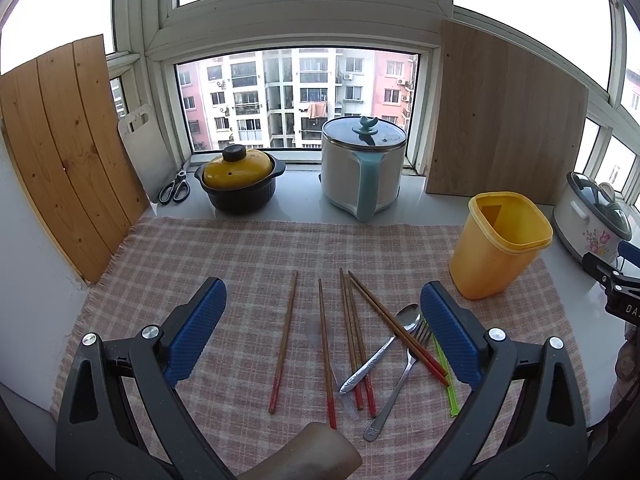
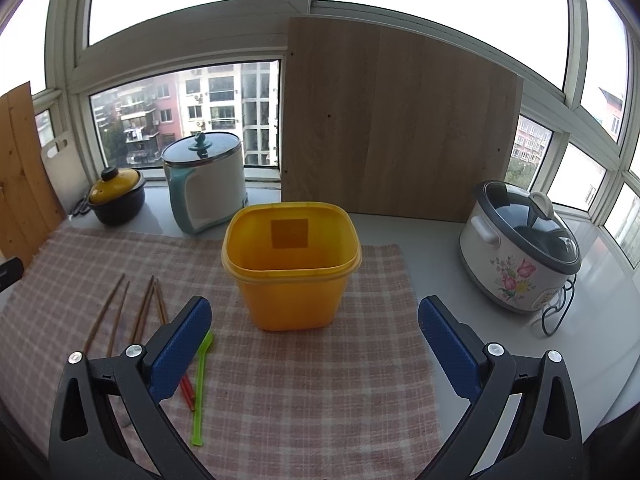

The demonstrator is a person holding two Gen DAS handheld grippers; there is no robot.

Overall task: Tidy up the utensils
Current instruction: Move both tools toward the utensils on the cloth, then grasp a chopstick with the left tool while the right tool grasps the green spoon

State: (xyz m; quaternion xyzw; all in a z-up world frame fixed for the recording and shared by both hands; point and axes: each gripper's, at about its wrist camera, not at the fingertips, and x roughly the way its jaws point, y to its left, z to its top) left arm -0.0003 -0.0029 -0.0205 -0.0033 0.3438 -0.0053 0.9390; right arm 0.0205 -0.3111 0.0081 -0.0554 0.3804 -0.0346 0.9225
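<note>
Several red-tipped wooden chopsticks [image 1: 325, 352] lie on the checked cloth [image 1: 240, 248], with a metal spoon [image 1: 384, 348], a metal fork [image 1: 400, 376] and a green plastic utensil [image 1: 444, 376] beside them. An empty yellow container [image 1: 500, 240] stands upright at the right. My left gripper [image 1: 320, 320] is open above the chopsticks and holds nothing. My right gripper [image 2: 314, 320] is open in front of the yellow container [image 2: 292, 268], with the green utensil [image 2: 200, 376] and chopsticks [image 2: 116, 312] at its left.
On the sill stand a yellow-lidded black pot [image 1: 240, 180], a white and teal cooker [image 1: 362, 164], scissors [image 1: 176, 188] and a white cutting board [image 1: 144, 148]. A floral rice cooker [image 2: 520, 248] sits right. Wooden boards [image 2: 400, 120] lean against the window.
</note>
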